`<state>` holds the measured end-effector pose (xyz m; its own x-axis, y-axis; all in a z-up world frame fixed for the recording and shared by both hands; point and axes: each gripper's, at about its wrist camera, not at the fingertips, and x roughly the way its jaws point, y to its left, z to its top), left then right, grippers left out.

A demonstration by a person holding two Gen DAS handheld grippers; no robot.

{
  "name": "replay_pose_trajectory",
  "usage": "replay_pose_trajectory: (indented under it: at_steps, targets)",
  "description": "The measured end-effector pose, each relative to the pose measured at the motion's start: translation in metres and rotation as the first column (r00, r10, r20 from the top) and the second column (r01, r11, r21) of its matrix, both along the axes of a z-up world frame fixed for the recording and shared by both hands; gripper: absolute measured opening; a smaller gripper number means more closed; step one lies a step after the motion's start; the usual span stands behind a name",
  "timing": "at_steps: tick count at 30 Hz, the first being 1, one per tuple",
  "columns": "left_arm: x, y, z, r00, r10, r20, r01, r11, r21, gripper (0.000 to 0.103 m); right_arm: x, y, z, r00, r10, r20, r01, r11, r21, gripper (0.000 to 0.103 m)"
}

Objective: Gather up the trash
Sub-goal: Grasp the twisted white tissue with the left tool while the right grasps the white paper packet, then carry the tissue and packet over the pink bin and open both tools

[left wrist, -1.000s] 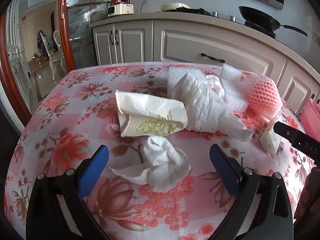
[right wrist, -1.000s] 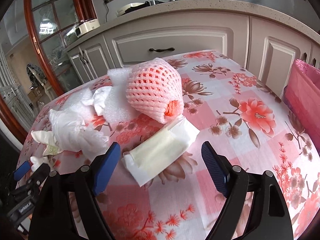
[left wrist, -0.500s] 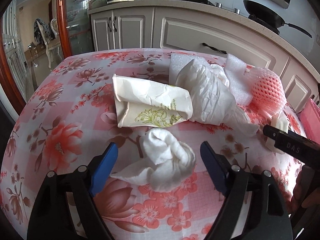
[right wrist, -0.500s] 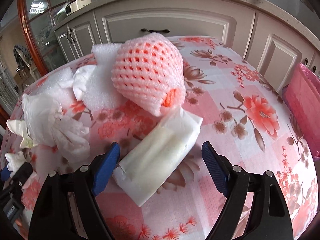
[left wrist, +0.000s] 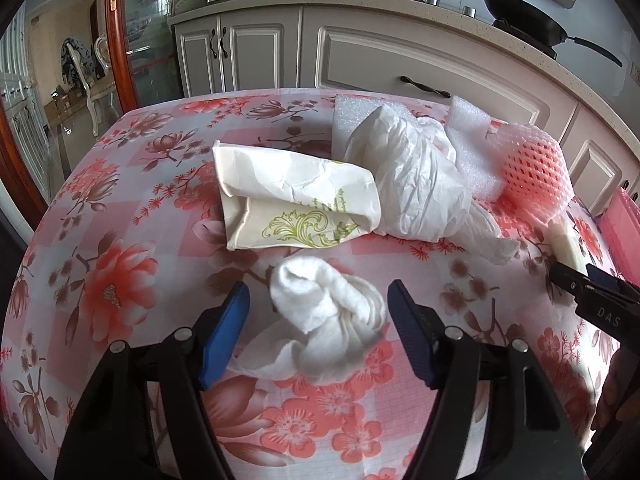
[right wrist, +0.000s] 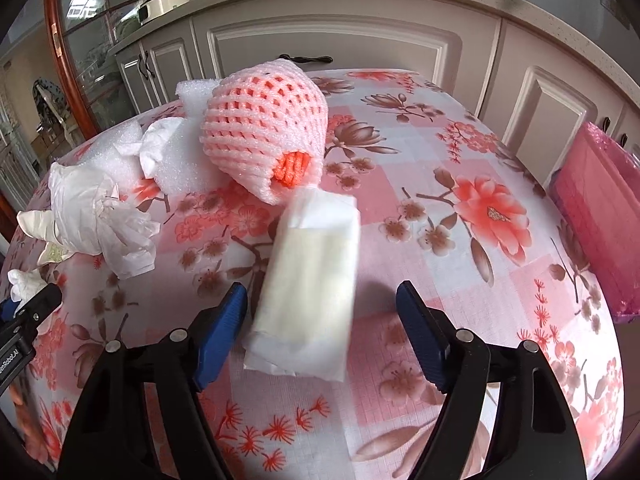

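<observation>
both tools low, jaws spread — left tool (left wrist: 318, 312) straddles tissue (left wrist: 324, 320), right tool (right wrist: 322, 308) packet (right wrist: 308, 284).

Right gripper (right wrist: 322, 322), jaws spread wide, straddles a white packet (right wrist: 308, 284) lying on the floral tablecloth (right wrist: 460, 216). Pink foam net (right wrist: 260, 136) sits just behind; crumpled white glove (right wrist: 100, 216) lies left.
</observation>
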<state>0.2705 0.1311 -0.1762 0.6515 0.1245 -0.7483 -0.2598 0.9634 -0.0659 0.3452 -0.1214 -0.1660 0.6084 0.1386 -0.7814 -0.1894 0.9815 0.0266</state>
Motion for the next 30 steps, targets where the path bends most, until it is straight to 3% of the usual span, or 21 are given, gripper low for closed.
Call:
replay_pose_trajectory:
  at_steps: [3,5,8,13,30]
  targets:
    - [0.0,0.003,-0.002,1.0,-0.003,-0.005,0.003,1.0,-0.018,0.059,0.002,0.002,0.001,1.0,0.019,0.007,-0.019,1.0,0.0,0.067]
    - [0.0,0.005,-0.003,1.0,-0.001,-0.003,0.001,1.0,-0.027,0.051,0.001,0.003,0.003,0.999,0.036,0.011,-0.036,0.999,0.001,0.052]
    - [0.0,0.004,-0.003,1.0,-0.018,0.001,0.018,0.999,-0.028,0.041,-0.001,-0.001,0.004,0.999,0.046,0.009,-0.046,0.999,0.015,0.041]
    - [-0.006,-0.003,0.0,0.999,-0.04,0.012,0.04,0.999,-0.007,0.035,-0.012,-0.009,0.007,0.998,0.058,-0.002,-0.058,0.995,0.077,0.037]
    - [-0.05,-0.067,0.028,0.984,-0.143,0.107,0.141,0.99,0.031,0.035,-0.093,-0.038,0.043,0.988,0.113,0.103,-0.129,0.978,0.164,0.036]
